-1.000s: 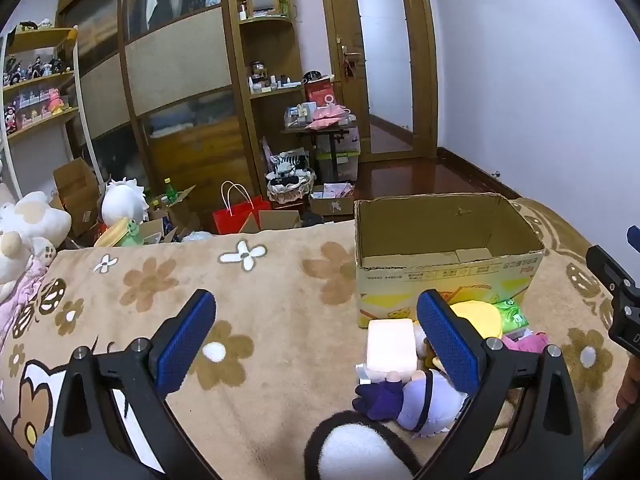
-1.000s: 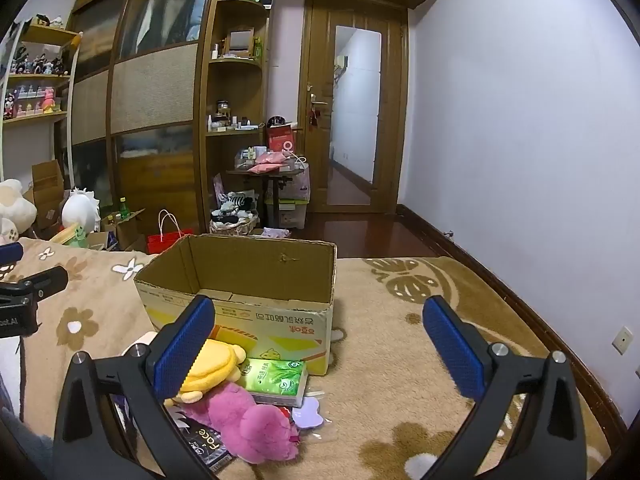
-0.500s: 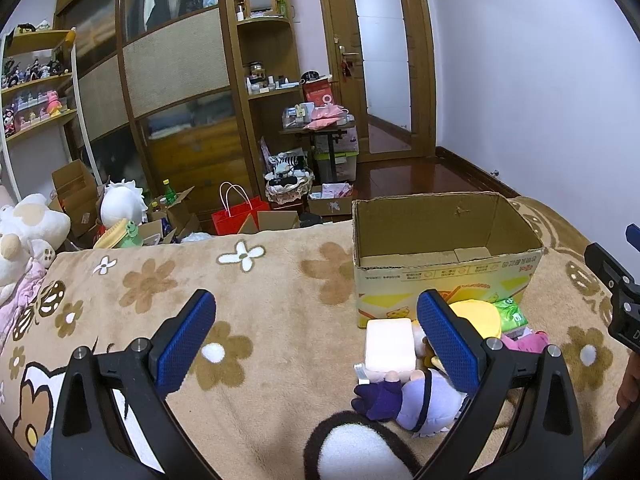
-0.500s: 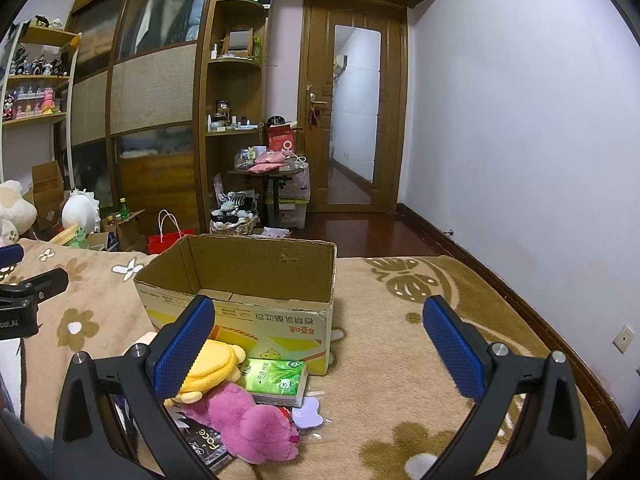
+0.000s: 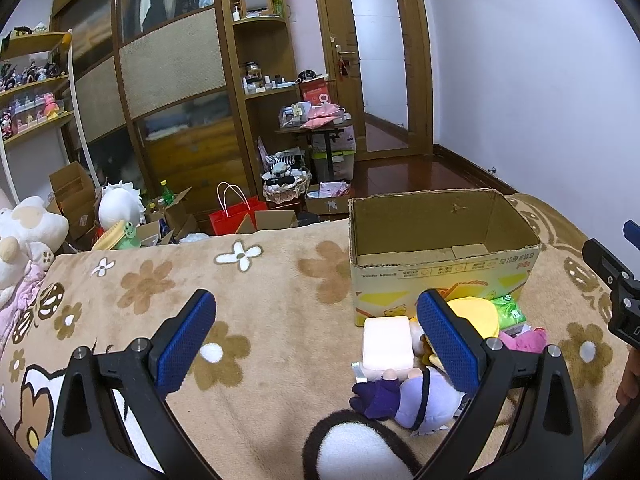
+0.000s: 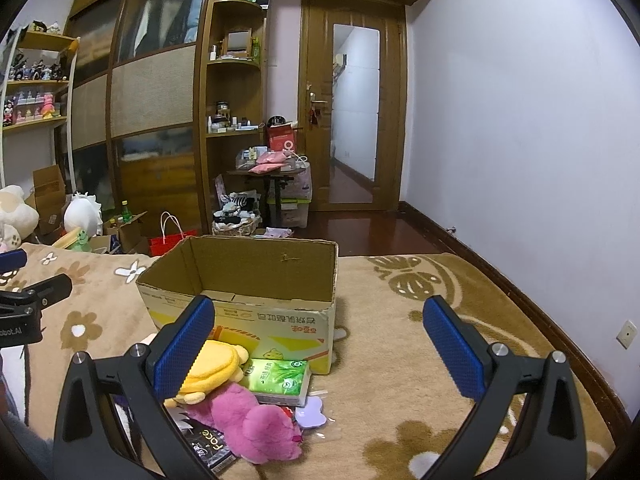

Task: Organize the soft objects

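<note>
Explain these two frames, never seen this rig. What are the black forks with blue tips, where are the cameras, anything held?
No robot: a person holds a two-finger gripper in each hand, with a fisheye camera on each looking forward along its fingers. The black forks with blue pads are those fingers. One picture shows the left gripper, the other the right gripper; both are open and hold nothing. They hover over a brown flowered blanket. On it stands an open cardboard box, which looks empty. In front of it lie a yellow plush, a pink plush, a green tissue pack, a purple-and-white plush and a pale square pad.
</note>
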